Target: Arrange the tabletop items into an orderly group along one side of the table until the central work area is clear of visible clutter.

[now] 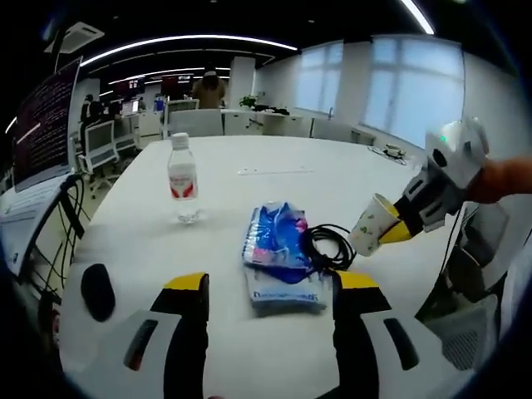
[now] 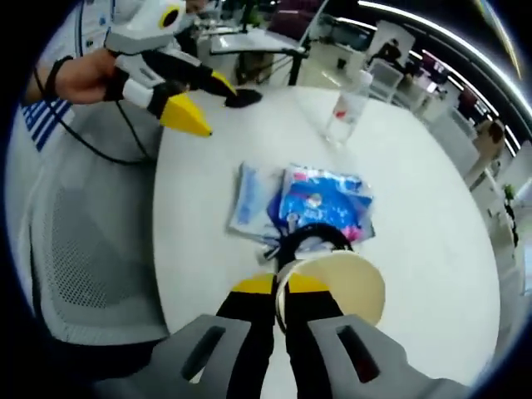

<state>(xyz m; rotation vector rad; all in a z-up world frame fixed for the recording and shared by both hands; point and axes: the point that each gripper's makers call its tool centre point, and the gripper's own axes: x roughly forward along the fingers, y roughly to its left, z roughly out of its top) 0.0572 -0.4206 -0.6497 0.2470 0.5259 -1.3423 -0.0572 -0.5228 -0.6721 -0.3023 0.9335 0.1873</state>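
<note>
A cream paper cup (image 2: 332, 287) is held by its rim, pinched between the closed yellow-tipped jaws of the right hand-held gripper (image 2: 279, 287), low over the white round desk (image 2: 432, 216); in the left gripper view the same cup (image 1: 371, 224) is seen tilted, its mouth angled sideways, beside the right hand-held gripper (image 1: 401, 223). The left hand-held gripper (image 1: 271, 281) is held wide open and empty above the near desk edge. Just beyond the cup, a coiled black cable (image 1: 326, 247) lies touching a blue-and-white plastic packet (image 1: 278, 237), which rests on a second pale flat packet (image 1: 287, 291). A black computer mouse (image 1: 97, 291) sits near the edge to the left, and a clear plastic water bottle with a red label (image 1: 183, 179) stands upright farther back, well apart from the packets. The central area is judged not yet cleared, with the packets and cable lying in the middle. The grip on the thin rim is judged fragile: the paper wall could be crushed or could slip free if the cup were swung quickly. The cable loop could be snagged by the cup as it passes, dragging the packets, and the bottle could be toppled by a careless sweep.
</note>
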